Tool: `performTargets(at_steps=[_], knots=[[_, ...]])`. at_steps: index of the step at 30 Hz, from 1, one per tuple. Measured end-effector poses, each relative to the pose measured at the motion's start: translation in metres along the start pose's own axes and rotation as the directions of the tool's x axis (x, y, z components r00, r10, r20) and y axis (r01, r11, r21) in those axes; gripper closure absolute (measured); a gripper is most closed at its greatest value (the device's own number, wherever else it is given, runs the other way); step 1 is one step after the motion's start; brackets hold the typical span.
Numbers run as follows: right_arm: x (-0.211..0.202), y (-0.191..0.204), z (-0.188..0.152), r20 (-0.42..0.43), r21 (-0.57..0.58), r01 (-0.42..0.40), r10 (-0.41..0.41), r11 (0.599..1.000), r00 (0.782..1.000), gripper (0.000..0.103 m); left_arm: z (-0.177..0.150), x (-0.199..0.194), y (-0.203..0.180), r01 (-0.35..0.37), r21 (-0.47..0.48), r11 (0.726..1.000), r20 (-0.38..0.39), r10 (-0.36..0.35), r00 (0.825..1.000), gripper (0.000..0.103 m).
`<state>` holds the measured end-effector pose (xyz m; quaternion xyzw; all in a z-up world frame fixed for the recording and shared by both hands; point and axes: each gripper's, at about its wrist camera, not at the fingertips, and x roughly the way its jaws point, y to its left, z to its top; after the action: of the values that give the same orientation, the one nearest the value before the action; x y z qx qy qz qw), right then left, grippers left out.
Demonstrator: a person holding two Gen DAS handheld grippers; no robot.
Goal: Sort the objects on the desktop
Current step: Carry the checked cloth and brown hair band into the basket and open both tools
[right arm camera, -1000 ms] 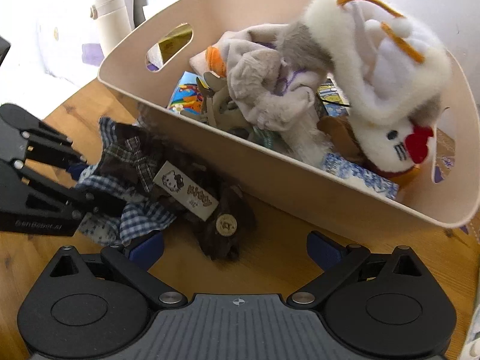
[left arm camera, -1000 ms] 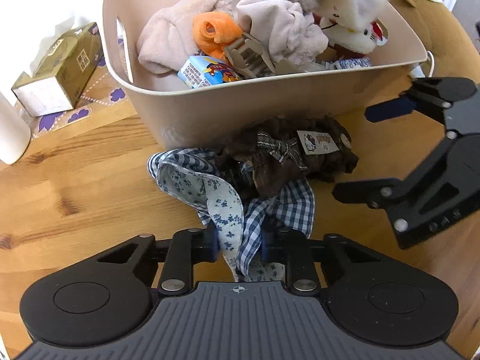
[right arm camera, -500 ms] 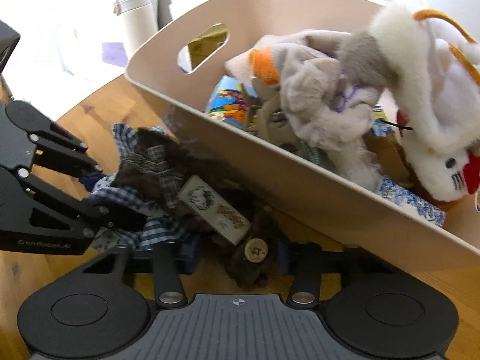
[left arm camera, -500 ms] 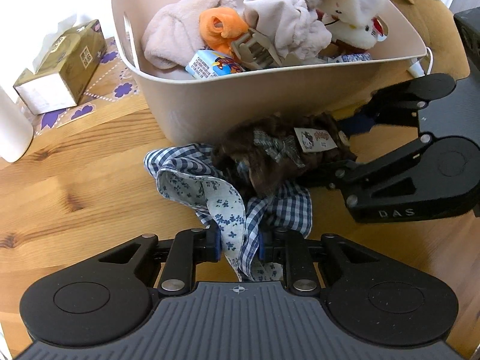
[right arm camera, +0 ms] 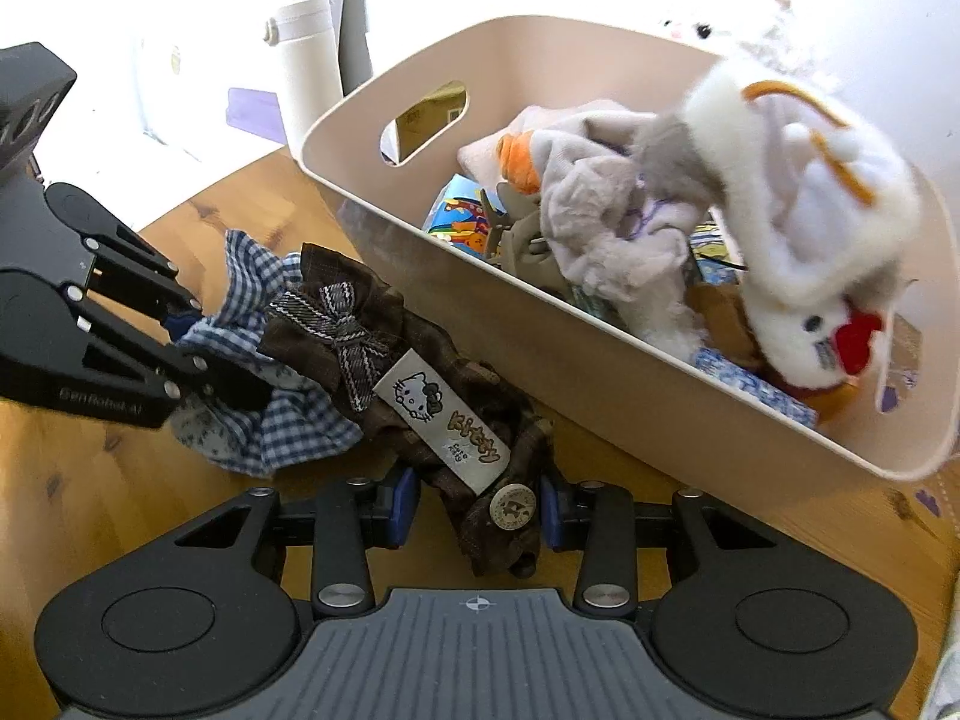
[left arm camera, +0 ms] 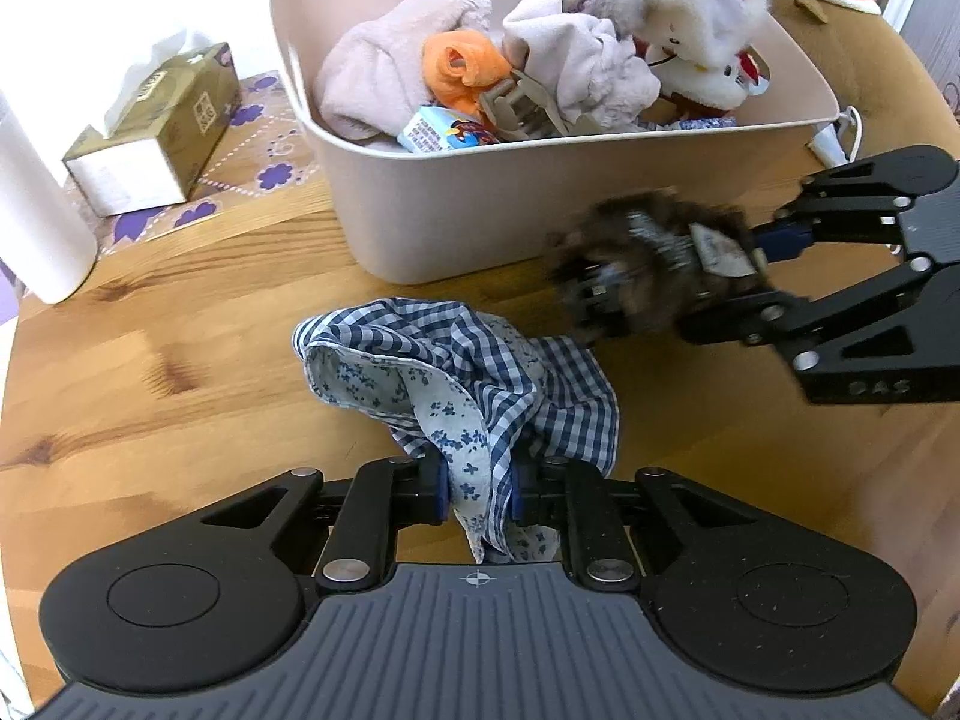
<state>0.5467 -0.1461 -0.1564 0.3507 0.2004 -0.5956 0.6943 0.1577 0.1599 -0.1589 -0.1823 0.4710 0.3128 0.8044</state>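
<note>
Left gripper [left arm camera: 477, 489]: jaws closing, pads pressed on the checked cloth [left arm camera: 480, 372], which trails onto the bench [left arm camera: 150, 372]. Right gripper [right arm camera: 474, 504]: jaws nearly closed, clamping the brown cloth [right arm camera: 432, 402], held beside the bin [right arm camera: 600, 360] of soft toys.

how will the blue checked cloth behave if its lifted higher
Probably floppy: the blue checked cloth bunches and folds where the left hand-held gripper, jaws closing, pinches it. Likely light and unbreakable. Loose ends may trail on the wooden table.
</note>
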Motion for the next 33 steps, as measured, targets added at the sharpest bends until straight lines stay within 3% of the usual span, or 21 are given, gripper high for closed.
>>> performTargets(at_steps=[19,33], knots=[[-0.075,-0.007,-0.015,0.111,0.047,0.08,-0.085,0.996,0.99,0.065,-0.013,-0.066,-0.022,0.006,-0.017,1.0,0.11,-0.004,0.994,0.087],[-0.129,-0.055,0.004,0.235,0.125,0.189,-0.214,0.974,0.948,0.065,0.023,-0.109,-0.021,-0.024,-0.014,1.0,0.222,0.027,0.975,0.087]])
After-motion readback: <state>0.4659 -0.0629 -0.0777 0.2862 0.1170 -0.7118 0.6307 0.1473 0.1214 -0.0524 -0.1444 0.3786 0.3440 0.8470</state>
